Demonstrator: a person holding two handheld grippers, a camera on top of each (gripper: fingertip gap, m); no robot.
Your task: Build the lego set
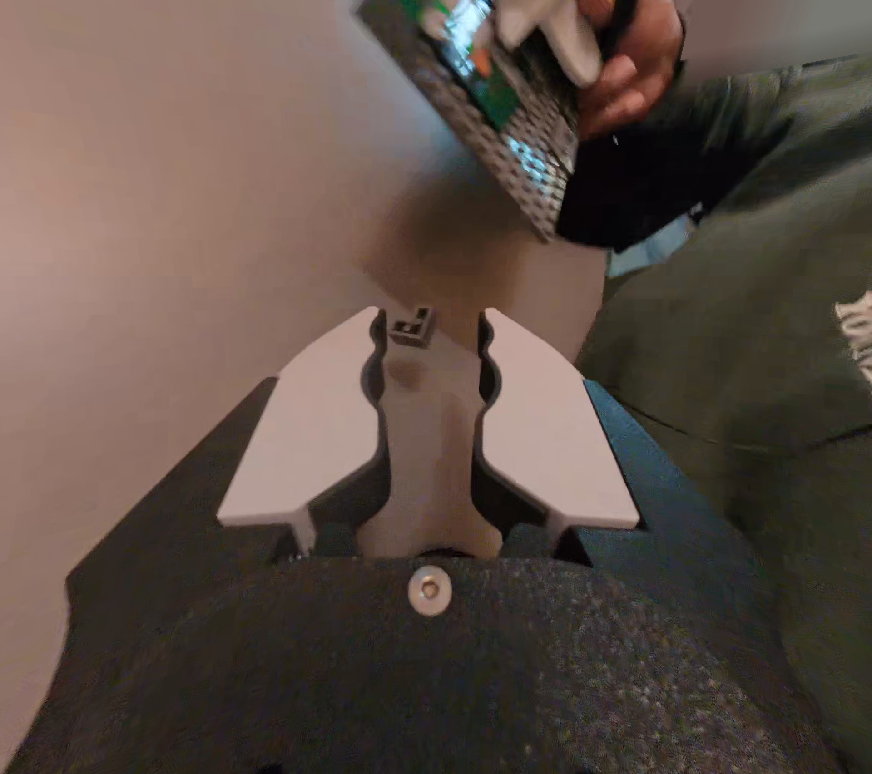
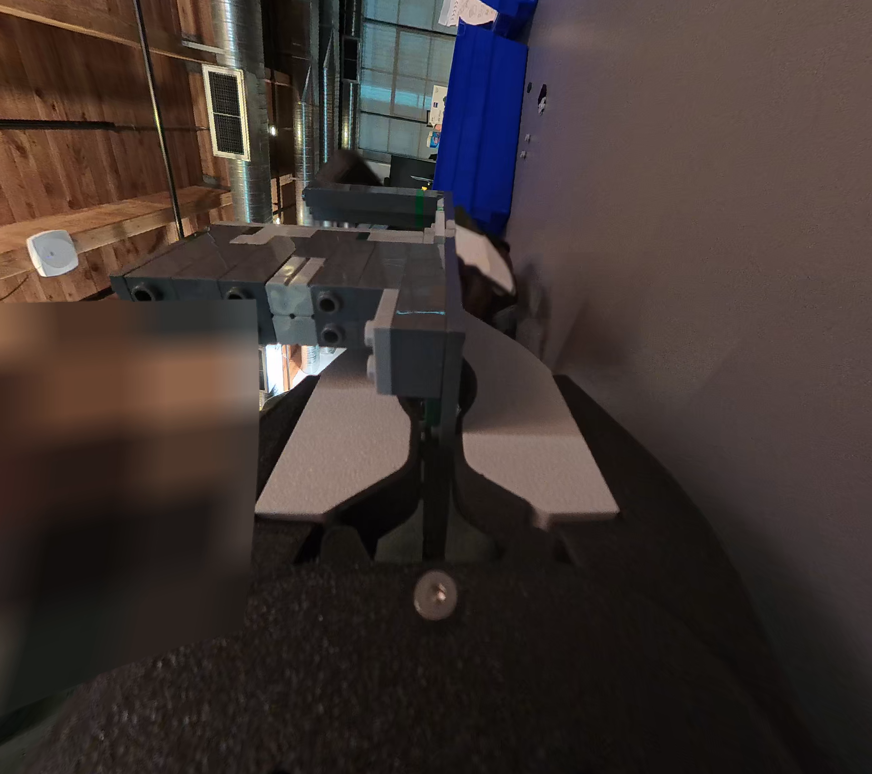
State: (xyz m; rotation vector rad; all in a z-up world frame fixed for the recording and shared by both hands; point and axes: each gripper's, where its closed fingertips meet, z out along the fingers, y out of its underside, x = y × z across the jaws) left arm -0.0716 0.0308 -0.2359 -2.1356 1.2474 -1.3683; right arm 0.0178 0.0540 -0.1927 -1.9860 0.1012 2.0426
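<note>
My left gripper (image 1: 431, 317) is open over the pale table. A small dark grey lego piece (image 1: 409, 327) sits between its tips, close against the left finger and clear of the right one. My right gripper (image 2: 439, 378) is shut on the edge of a thin grey studded baseplate (image 2: 449, 270), which is tipped on its side. A dark grey brick build (image 2: 330, 261) with a few light grey bricks stands on the plate. In the left wrist view the baseplate (image 1: 519, 157) is lifted and tilted at the upper right, blurred, with the right gripper (image 1: 547, 53) on it.
A person's hand (image 1: 632, 62) grips the right gripper, and dark green clothing (image 1: 755, 350) fills the right side. The pale table (image 1: 165, 138) lies under the left gripper. A blue partition (image 2: 486, 91) stands at the table's far edge, with a few small loose pieces (image 2: 541, 98) nearby.
</note>
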